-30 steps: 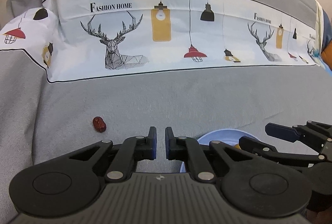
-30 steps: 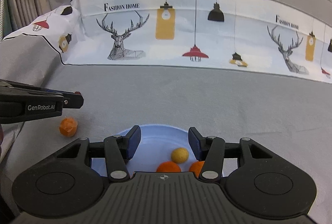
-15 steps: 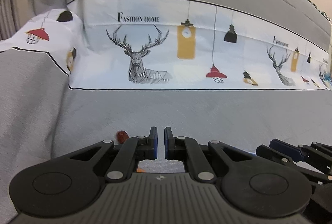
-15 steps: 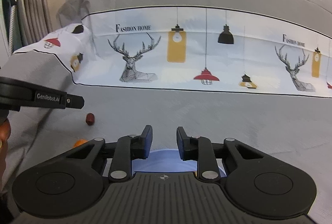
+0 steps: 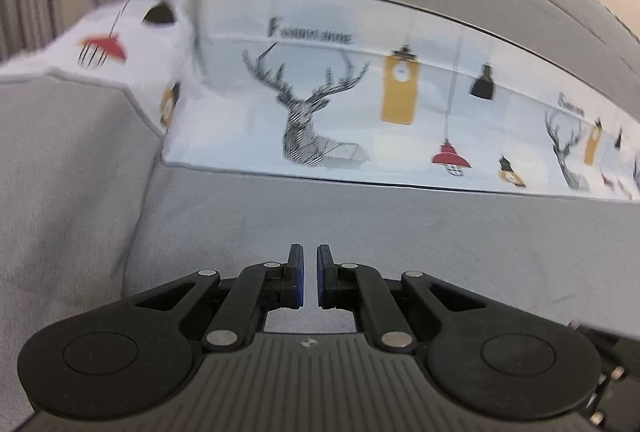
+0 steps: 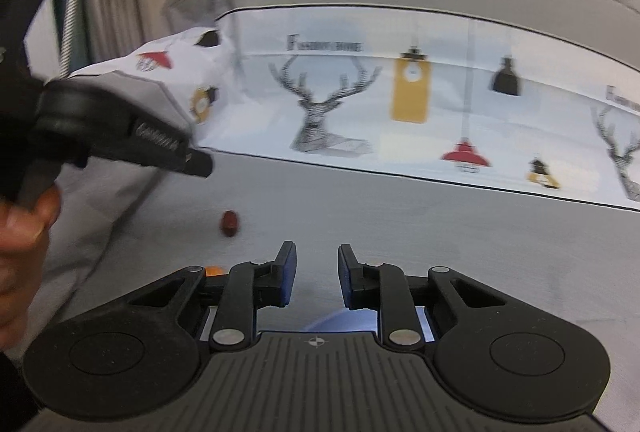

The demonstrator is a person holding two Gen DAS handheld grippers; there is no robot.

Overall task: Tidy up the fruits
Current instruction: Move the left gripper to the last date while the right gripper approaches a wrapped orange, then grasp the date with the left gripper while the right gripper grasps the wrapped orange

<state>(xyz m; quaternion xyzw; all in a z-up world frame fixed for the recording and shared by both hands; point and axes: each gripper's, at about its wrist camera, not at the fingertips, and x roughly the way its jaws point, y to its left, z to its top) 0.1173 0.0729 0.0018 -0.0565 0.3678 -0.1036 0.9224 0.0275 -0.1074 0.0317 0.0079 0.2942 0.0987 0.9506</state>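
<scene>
Grey cloth [image 5: 400,224] covers the whole working surface, which looks like a sofa or bed; a white printed band [image 5: 360,104] with deer, lamps and blurred lettering runs across behind it. Both views are smeared by motion.

Left gripper [image 5: 310,264]: jaws pressed together, only a narrow slit between the blue pads, nothing held. Bare grey cloth lies ahead of it. No fruit shows in the left wrist view. A dark part of the other tool appears at that view's lower right edge.

Right gripper [image 6: 313,264]: jaws drawn in to their narrowest, with a visible gap between the pads and nothing in it. Behind and below the fingers, a pale blue plate [image 6: 340,318] is partly visible; its contents are hidden by the gripper body.

Fruit: one small dark red fruit [image 6: 229,223] lies on the cloth, ahead and left of the right gripper, well apart from the plate. An orange fruit [image 6: 213,270] shows only as a sliver at the edge of the right gripper's left linkage, on the cloth beside the plate.

The left gripper [image 6: 196,162] enters the right wrist view from the left, above the red fruit and apart from it. A hand [image 6: 24,228] grips its handle at the left edge.
</scene>
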